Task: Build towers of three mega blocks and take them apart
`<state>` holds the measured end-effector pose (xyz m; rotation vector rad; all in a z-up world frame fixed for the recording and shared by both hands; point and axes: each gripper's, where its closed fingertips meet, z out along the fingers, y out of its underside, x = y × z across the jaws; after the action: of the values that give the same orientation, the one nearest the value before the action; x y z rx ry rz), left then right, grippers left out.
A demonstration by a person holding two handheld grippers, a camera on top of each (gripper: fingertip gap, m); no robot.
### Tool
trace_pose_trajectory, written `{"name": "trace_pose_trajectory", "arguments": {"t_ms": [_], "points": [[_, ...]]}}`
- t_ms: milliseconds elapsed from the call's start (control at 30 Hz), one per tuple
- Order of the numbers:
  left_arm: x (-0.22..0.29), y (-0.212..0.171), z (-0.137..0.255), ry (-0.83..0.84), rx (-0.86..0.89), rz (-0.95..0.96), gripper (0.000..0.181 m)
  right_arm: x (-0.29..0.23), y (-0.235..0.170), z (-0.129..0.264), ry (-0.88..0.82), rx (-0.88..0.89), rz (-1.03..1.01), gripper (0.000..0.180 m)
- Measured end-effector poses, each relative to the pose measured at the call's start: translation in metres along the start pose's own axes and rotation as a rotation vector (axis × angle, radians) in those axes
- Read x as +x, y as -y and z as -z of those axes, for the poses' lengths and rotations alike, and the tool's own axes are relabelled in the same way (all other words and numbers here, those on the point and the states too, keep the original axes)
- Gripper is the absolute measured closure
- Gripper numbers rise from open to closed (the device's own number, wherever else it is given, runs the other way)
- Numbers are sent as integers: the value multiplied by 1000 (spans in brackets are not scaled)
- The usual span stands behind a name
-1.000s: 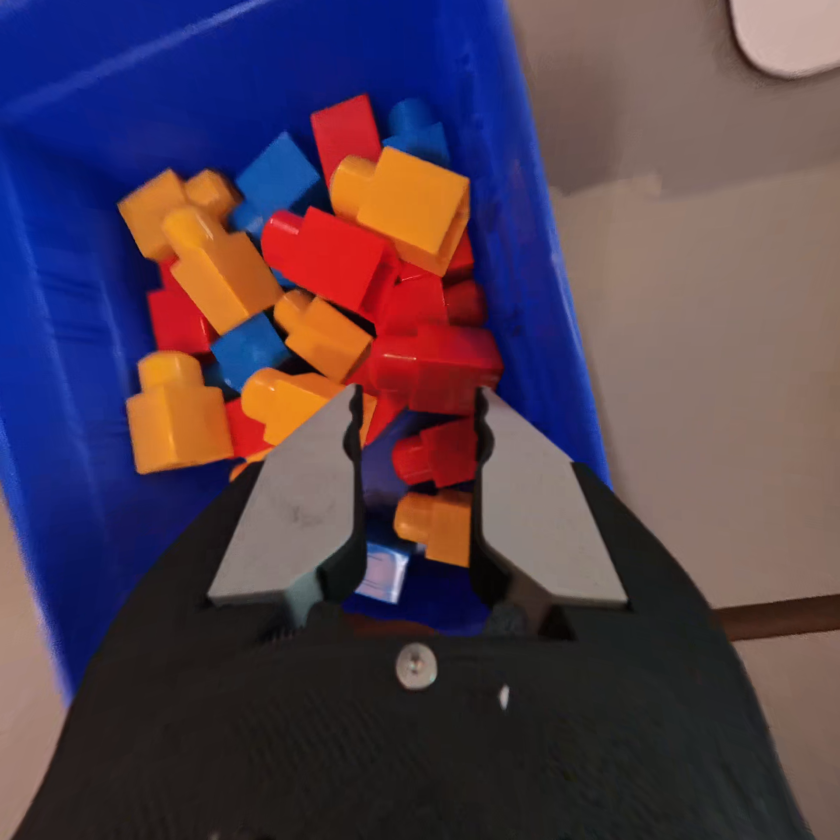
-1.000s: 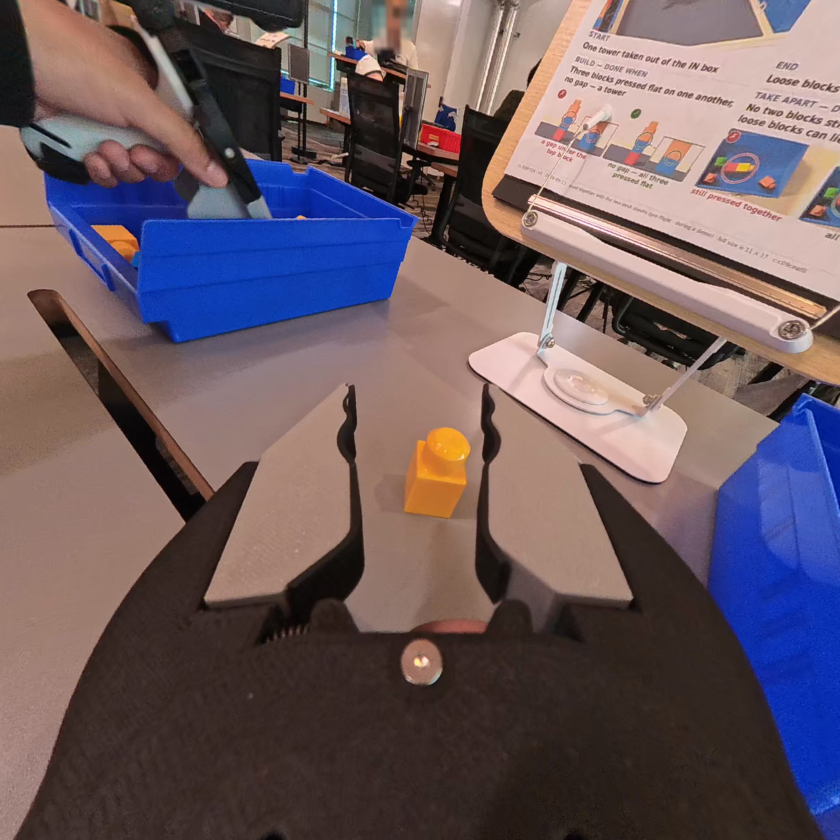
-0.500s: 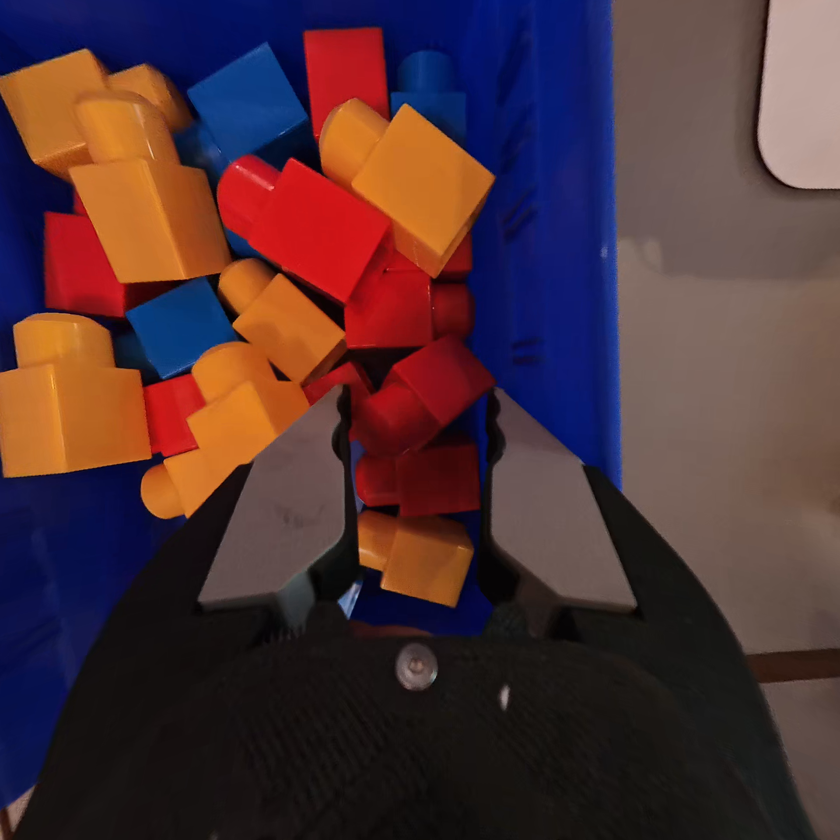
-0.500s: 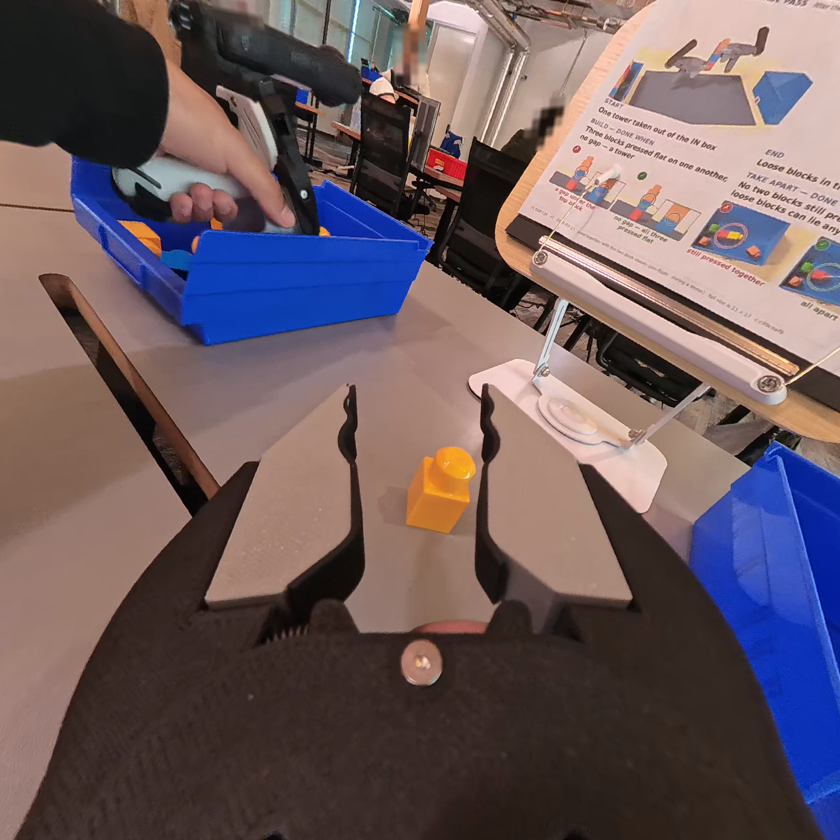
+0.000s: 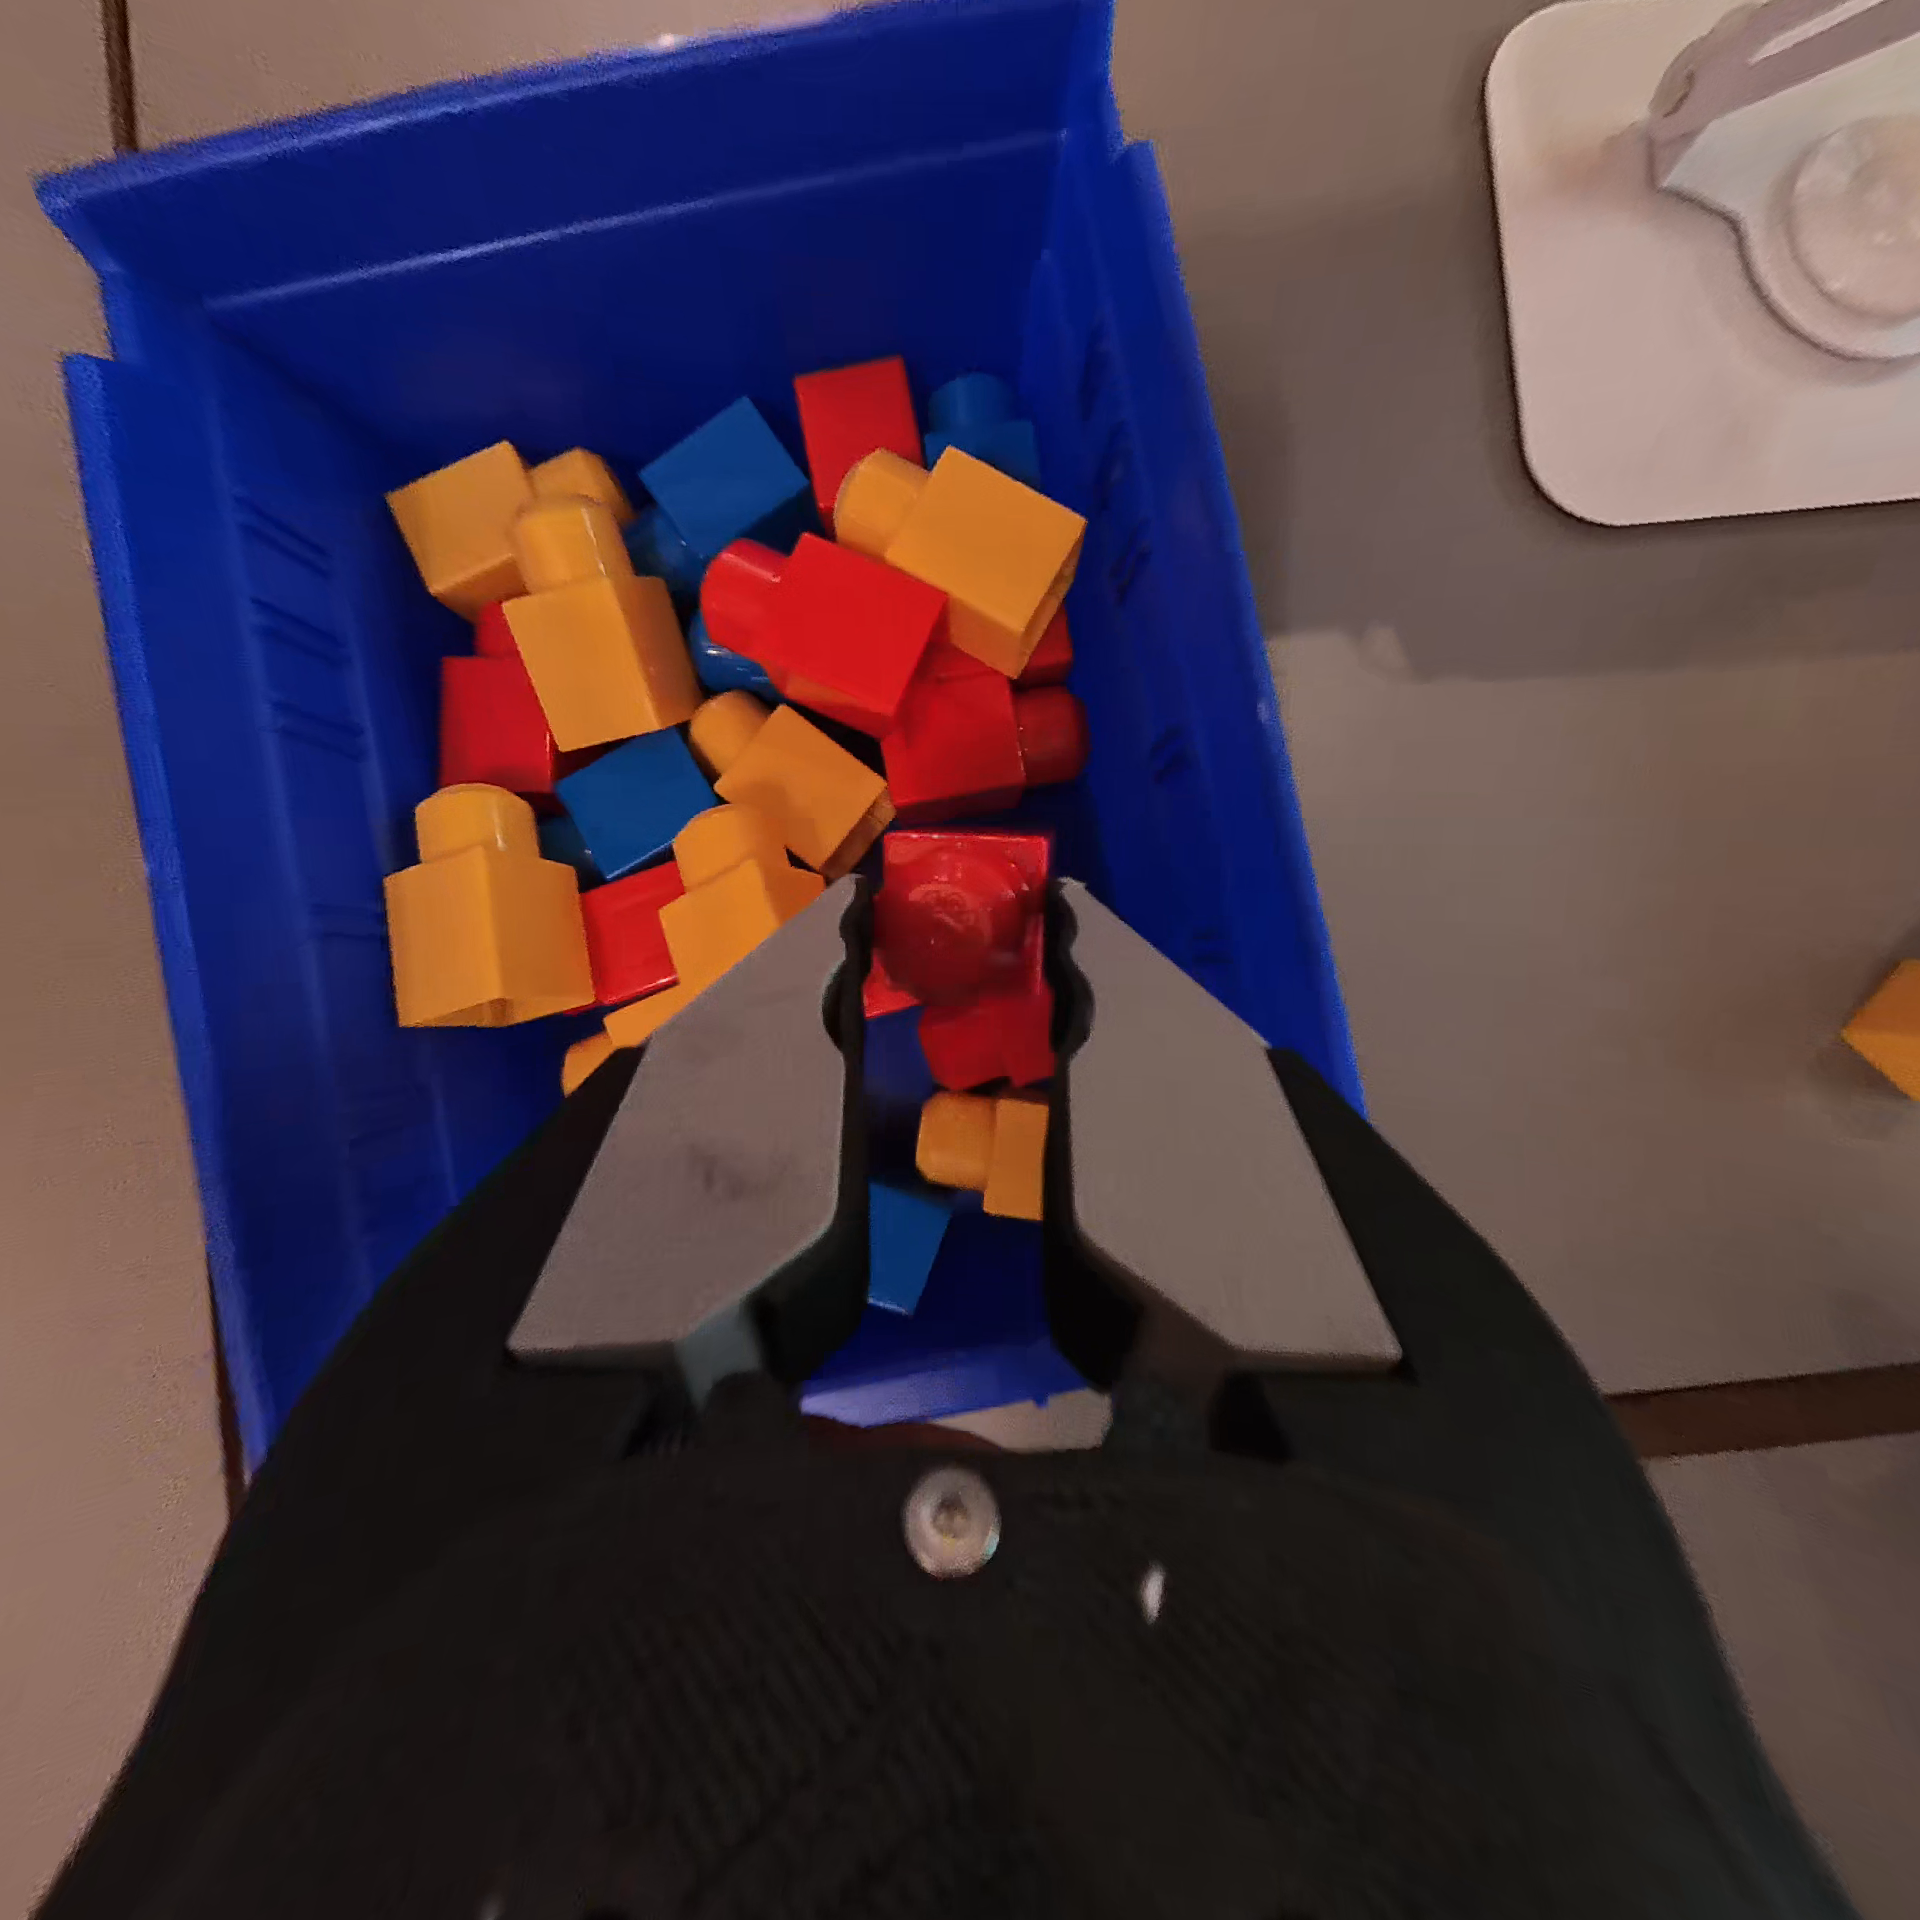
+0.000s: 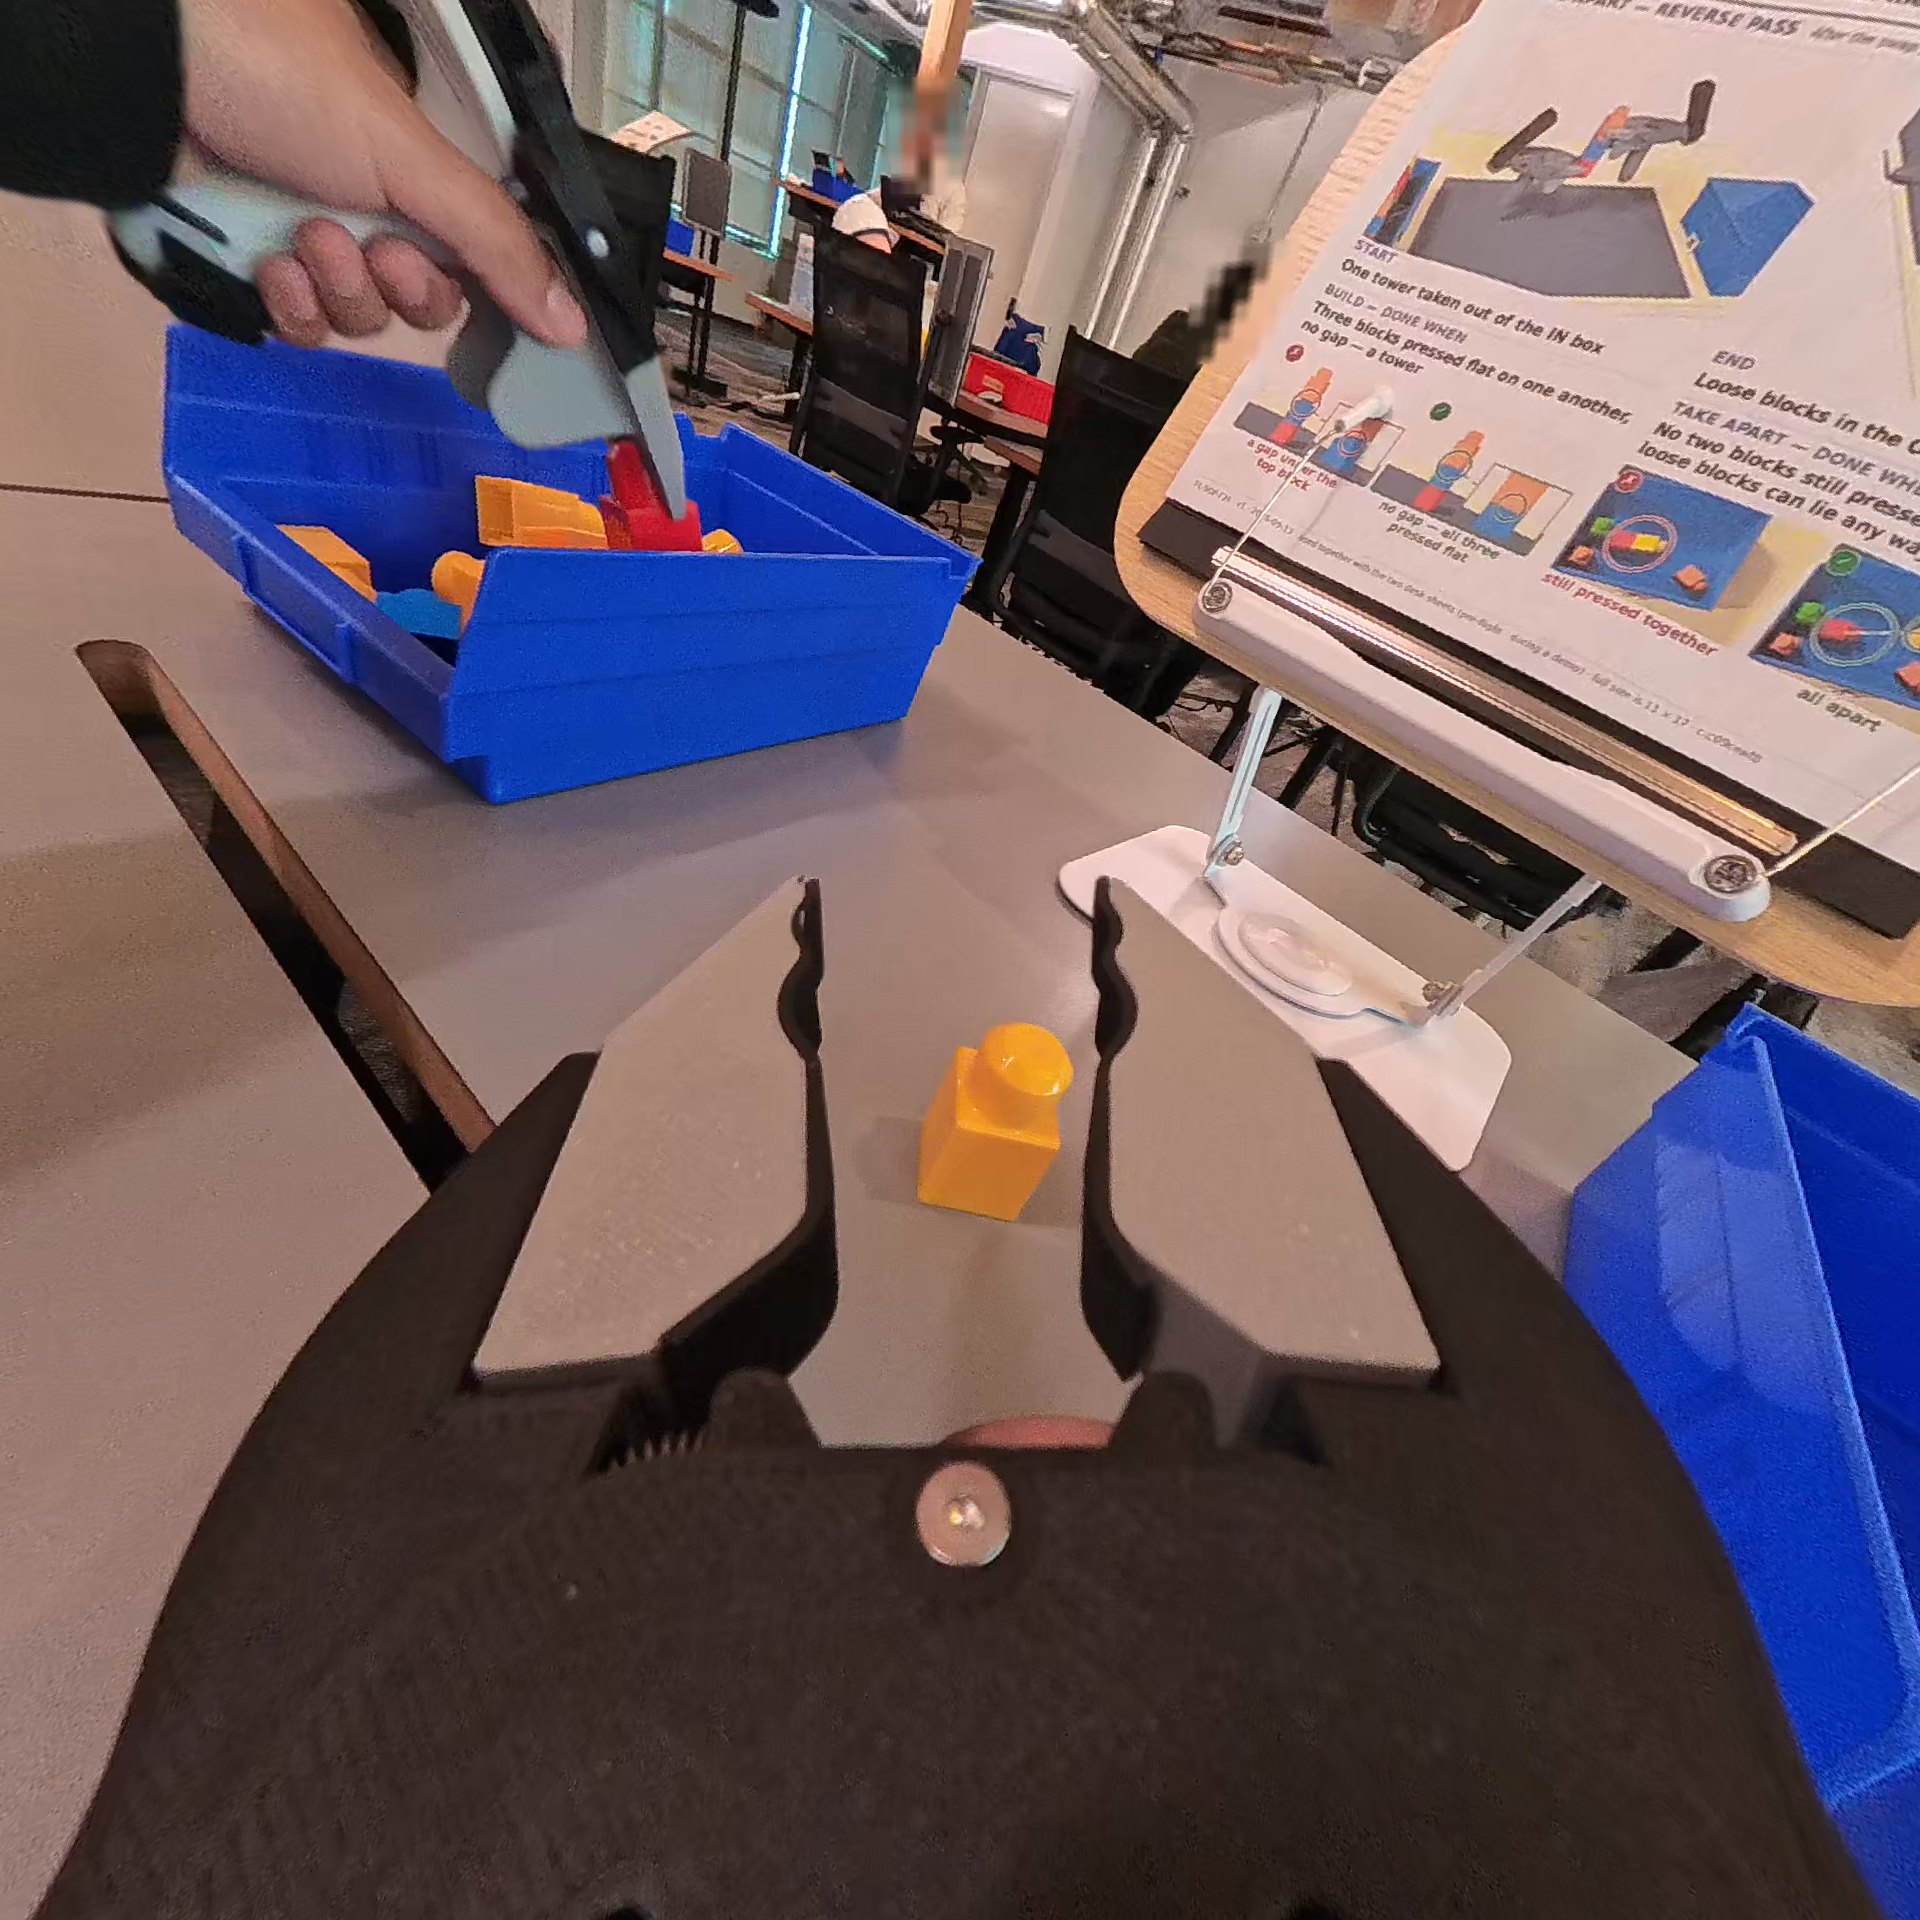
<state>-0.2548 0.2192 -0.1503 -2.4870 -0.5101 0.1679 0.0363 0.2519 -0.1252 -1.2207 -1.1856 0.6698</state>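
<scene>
My left gripper is shut on a red block, stud toward the camera, and holds it above the pile in the blue bin of red, orange and blue blocks. In the right wrist view the left gripper shows with the red block over that bin. My right gripper is open and empty, hovering above the grey table. A single orange block stands upright on the table, seen between its fingers and beyond them. Its corner shows in the left wrist view.
A white-based document stand holding an instruction sheet stands right of the orange block. A second blue bin sits at the right edge. A gap between table halves runs at the left. Chairs and desks lie behind. About 30 cm separates my left fingertips from my right.
My left gripper closed on a red block in the bin and lifted it up out of the pile. My right gripper stayed open, drifting slightly back from the orange block.
</scene>
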Motion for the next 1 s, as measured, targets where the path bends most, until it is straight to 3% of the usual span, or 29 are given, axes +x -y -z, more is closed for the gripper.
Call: {"name": "trace_pose_trajectory", "arguments": {"t_ms": [200, 467, 600, 800, 1000], "points": [[19, 14, 44, -26, 67, -79, 150, 10, -6, 0, -28, -13, -25, 131], [134, 6, 90, -209, 136, -335, 150, 38, -11, 5, -75, -5, -157, 131], [187, -29, 75, -266, 67, -462, 150, 39, -14, 4, -45, -9, -213, 131], [228, -74, 32, -297, -53, -537, 150, 26, -16, 3, 42, -18, -240, 132], [249, -82, 22, -367, -53, -515, 150, 21, -25, -1, 54, -65, -214, 133]]}}
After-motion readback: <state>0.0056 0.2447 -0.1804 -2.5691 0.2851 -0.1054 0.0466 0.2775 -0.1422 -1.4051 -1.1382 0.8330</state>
